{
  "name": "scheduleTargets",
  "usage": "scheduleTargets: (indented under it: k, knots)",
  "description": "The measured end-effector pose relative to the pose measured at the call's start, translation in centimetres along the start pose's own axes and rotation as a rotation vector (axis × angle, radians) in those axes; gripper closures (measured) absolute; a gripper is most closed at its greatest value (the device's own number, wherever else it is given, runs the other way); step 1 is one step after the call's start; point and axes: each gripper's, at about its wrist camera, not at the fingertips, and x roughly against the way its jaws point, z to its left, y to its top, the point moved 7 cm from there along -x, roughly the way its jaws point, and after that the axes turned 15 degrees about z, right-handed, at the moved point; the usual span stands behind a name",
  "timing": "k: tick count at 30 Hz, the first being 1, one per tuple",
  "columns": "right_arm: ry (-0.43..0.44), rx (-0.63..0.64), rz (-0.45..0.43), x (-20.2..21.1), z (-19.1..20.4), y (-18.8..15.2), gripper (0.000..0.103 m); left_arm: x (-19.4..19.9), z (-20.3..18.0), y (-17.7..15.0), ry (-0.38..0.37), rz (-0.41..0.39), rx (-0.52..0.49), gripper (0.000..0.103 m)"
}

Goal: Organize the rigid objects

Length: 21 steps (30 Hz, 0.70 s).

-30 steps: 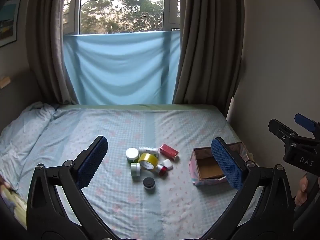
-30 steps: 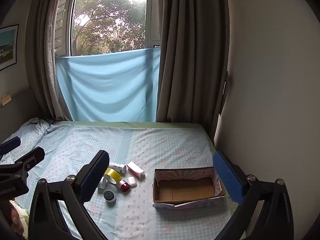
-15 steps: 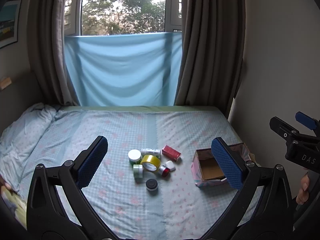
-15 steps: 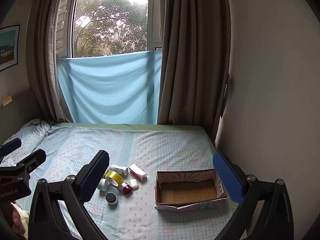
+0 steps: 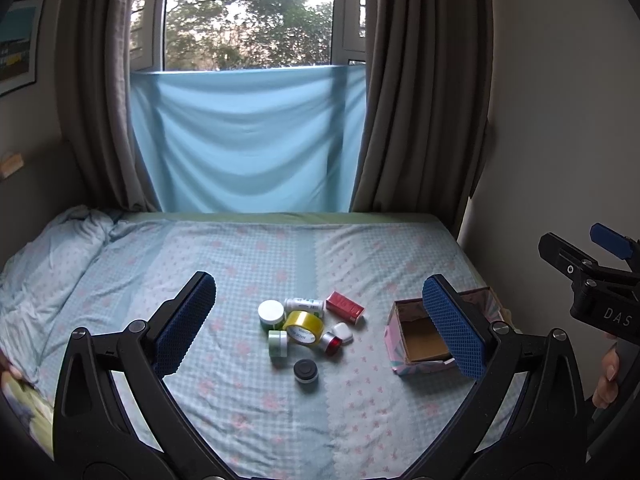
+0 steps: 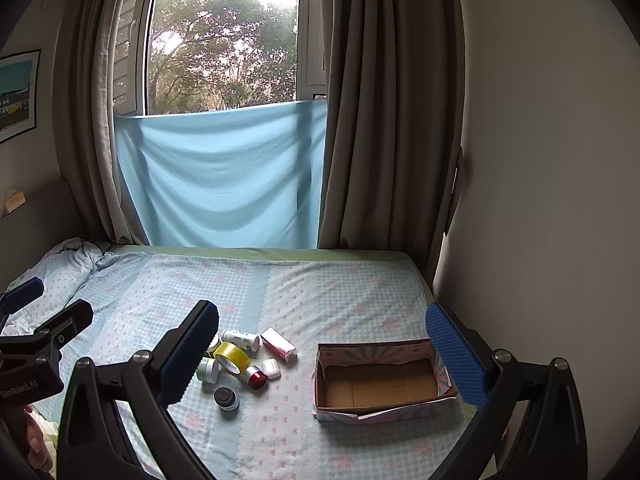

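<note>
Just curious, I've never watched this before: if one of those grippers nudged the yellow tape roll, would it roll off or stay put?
The tape roll lies tilted, propped against the neighbouring jars, so a nudge would probably slide or tip it flat rather than roll it. The soft bed should damp any rolling. Its hollow ring shape looks light and stiff enough to pinch.

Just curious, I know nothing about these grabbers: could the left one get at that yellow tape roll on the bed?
Probably yes. The left grabber is open and empty, the tape roll lies straight ahead, nothing covering it, though jars crowd it.
</note>
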Motion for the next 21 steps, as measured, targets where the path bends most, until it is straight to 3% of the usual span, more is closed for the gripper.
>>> scheduleTargets:
  k: [21]
  knots:
    - [0.000,0.011,0.000,-0.2,1.1,0.5,0.000,-0.2,0.3,0.3,0.002,0.003,0.001,0.000]
